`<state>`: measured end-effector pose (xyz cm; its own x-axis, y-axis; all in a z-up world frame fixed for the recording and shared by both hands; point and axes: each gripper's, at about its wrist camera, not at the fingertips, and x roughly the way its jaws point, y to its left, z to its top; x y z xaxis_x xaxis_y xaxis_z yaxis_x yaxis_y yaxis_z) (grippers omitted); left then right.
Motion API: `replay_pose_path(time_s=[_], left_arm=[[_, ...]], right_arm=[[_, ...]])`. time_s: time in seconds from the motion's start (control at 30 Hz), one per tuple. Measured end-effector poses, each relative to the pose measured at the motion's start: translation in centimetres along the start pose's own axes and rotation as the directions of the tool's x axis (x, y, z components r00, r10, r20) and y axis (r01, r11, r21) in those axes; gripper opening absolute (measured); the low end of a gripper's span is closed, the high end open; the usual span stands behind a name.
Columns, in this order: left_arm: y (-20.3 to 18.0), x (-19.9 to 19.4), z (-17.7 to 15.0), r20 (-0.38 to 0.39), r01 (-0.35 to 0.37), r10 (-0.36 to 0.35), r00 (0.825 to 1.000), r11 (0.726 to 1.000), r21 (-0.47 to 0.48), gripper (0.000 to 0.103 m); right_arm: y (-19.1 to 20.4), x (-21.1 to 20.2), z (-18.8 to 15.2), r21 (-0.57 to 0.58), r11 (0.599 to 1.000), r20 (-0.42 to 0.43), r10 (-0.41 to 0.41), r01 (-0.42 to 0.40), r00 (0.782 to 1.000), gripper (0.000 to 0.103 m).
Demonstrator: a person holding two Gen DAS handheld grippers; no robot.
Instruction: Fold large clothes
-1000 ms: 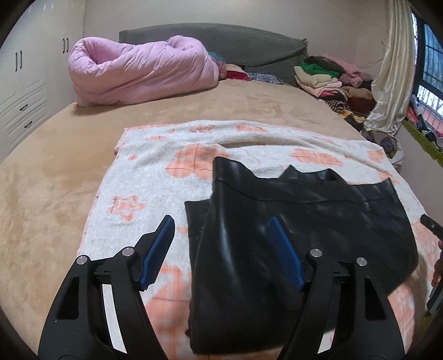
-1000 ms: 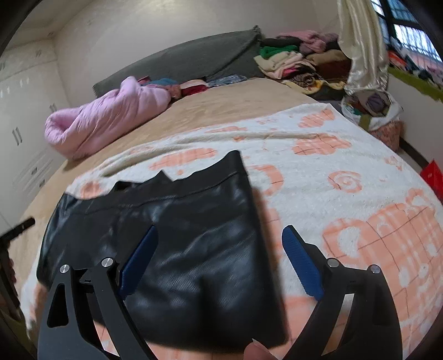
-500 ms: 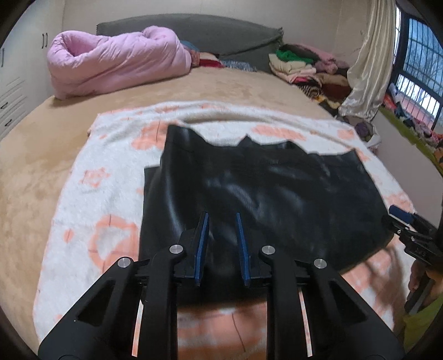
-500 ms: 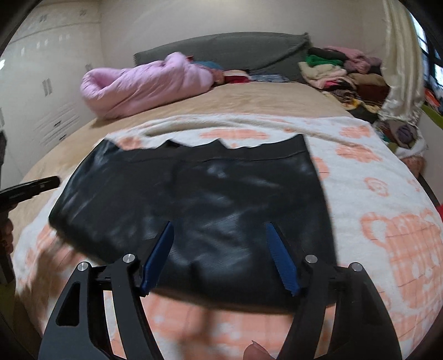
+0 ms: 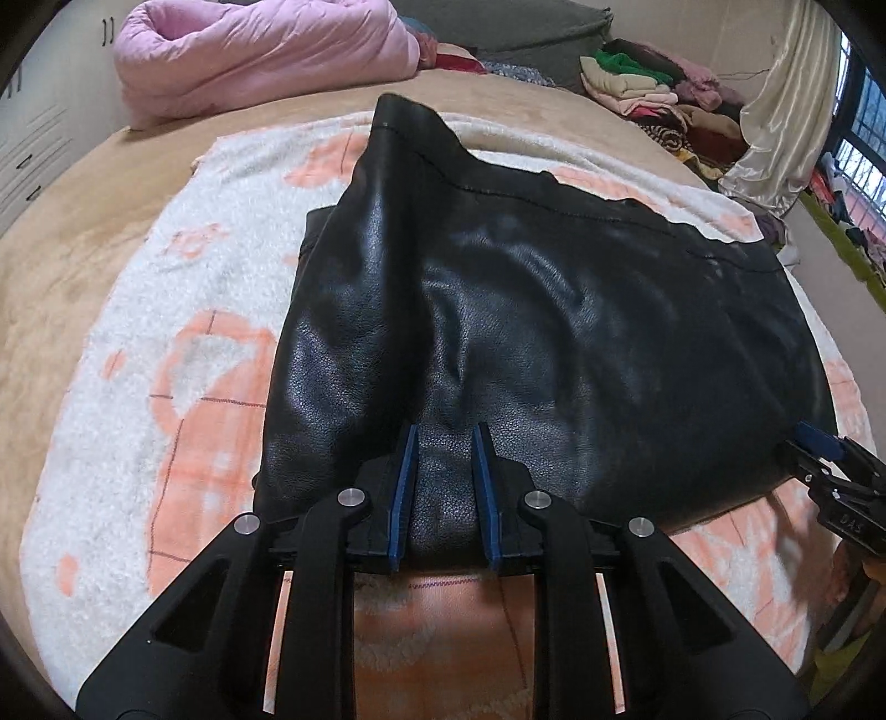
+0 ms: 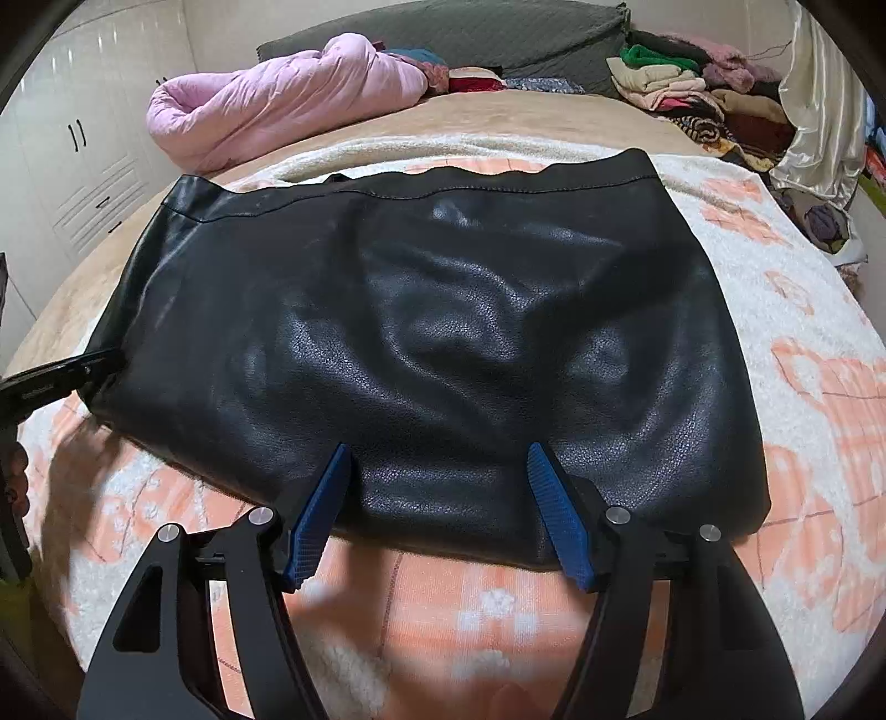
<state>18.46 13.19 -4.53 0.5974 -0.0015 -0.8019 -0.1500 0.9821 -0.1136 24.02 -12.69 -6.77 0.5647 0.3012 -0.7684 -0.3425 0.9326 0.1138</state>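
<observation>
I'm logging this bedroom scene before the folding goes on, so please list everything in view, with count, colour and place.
leather garment: one, black, flat on the blanket, near hem toward the cameras
blanket: one, white with orange prints, spread under the garment
bed cover: one, tan, beneath the blanket
quilt: one, pink, bundled at the far left of the bed
headboard cushion: one, grey, along the far wall
clothes pile: one heap, mixed colours, far right
curtain: one, cream, far right by the window
wardrobe: one, white, left wall
left claw: one, black with blue pads, pinching a ridge of the garment's near hem
right claw: one, black with blue pads, jaws closing astride the near hem, pads not yet pressing it
</observation>
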Motion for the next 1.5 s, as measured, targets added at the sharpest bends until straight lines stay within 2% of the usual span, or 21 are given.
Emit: replay_pose_path(time_s=[0.1,0.17,0.2,0.3,0.37,0.43,0.47,0.5,0.6,0.73,0.87,1.0,1.1,1.17,1.23,1.27,1.33,1.43,1.5], left_arm=[[0.1,-0.7,0.1,0.016,0.01,-0.01,1.0,1.0,-0.007,0.014],[0.1,-1.2,0.3,0.021,0.032,-0.032,0.999,0.999,-0.012,0.021],[0.1,-1.4,0.3,0.024,0.038,-0.038,0.999,0.999,-0.011,0.024],[-0.3,-2.1,0.4,0.034,0.032,-0.032,0.999,0.999,0.003,0.037],[-0.3,-2.6,0.7,0.049,0.023,-0.023,0.999,1.0,0.002,0.042],[0.0,-3.1,0.8,0.073,-0.005,0.006,0.997,1.0,-0.004,0.058],[0.3,-3.3,0.9,0.084,-0.031,0.032,0.996,0.999,-0.015,0.062],[0.6,-3.4,0.9,0.09,-0.044,0.046,0.995,0.999,-0.028,0.067],[2.0,-3.2,1.1,0.077,-0.044,0.05,0.996,0.996,-0.079,0.071],[3.7,-2.2,1.6,0.04,-0.052,0.057,0.998,0.991,-0.124,0.084],[5.4,-0.4,2.9,-0.005,0.035,-0.037,0.999,0.977,-0.213,0.088],[7.1,1.4,4.3,-0.033,0.117,-0.132,0.991,0.95,-0.288,0.088],[8.0,3.0,5.4,-0.049,0.167,-0.194,0.98,0.926,-0.339,0.088],[8.3,3.9,5.7,-0.074,0.174,-0.212,0.975,0.92,-0.351,0.088],[8.5,4.6,6.0,-0.084,0.188,-0.233,0.969,0.911,-0.368,0.088],[8.6,4.9,6.1,-0.091,0.196,-0.246,0.965,0.907,-0.373,0.088],[8.7,5.6,6.6,-0.104,0.204,-0.26,0.96,0.904,-0.376,0.092],[8.6,6.5,7.5,-0.126,0.202,-0.261,0.957,0.913,-0.353,0.093],[8.8,7.0,8.3,-0.13,0.208,-0.267,0.955,0.915,-0.347,0.093]], right_arm=[[0.2,-0.7,0.1,-0.003,1.0,0.023,0.01,-0.01,1.0,0.066],[0.3,-1.3,0.1,-0.011,1.0,0.038,0.006,-0.006,0.999,0.067],[0.6,-1.7,0.0,-0.02,1.0,0.052,0.009,-0.008,0.999,0.071],[1.3,-2.5,-0.1,-0.044,0.999,0.08,0.012,-0.009,0.997,0.074],[2.1,-3.1,-0.3,-0.075,0.997,0.103,0.015,-0.007,0.995,0.079],[2.8,-3.9,-0.5,-0.107,0.994,0.137,0.005,0.01,0.991,0.086],[3.1,-4.1,-0.6,-0.122,0.992,0.149,0.003,0.015,0.989,0.087],[3.7,-4.5,-0.8,-0.156,0.988,0.168,0.008,0.019,0.986,0.087],[5.5,-4.9,-1.2,-0.257,0.965,0.193,-0.001,0.052,0.981,0.091],[9.3,-4.0,-1.9,-0.382,0.923,0.173,0.02,0.049,0.985,0.094],[12.5,-2.1,-2.1,-0.468,0.879,0.166,-0.016,0.093,0.986,0.094],[14.5,-0.7,-1.5,-0.505,0.854,0.18,-0.041,0.128,0.983,0.094],[15.4,-0.5,-0.6,-0.485,0.87,0.171,0.002,0.083,0.985,0.094],[15.2,-0.2,0.3,-0.445,0.894,0.154,0.011,0.06,0.988,0.093],[14.2,1.3,1.3,-0.343,0.939,0.065,0.043,-0.018,0.997,0.094],[13.4,2.8,1.6,-0.277,0.958,-0.009,0.072,-0.072,0.997,0.094],[13.7,4.3,1.4,-0.288,0.955,-0.051,0.062,-0.074,0.997,0.097],[15.3,4.0,0.9,-0.378,0.926,-0.012,-0.011,0.006,1.0,0.098],[16.4,2.8,0.6,-0.436,0.899,0.053,-0.008,0.03,0.999,0.098]])
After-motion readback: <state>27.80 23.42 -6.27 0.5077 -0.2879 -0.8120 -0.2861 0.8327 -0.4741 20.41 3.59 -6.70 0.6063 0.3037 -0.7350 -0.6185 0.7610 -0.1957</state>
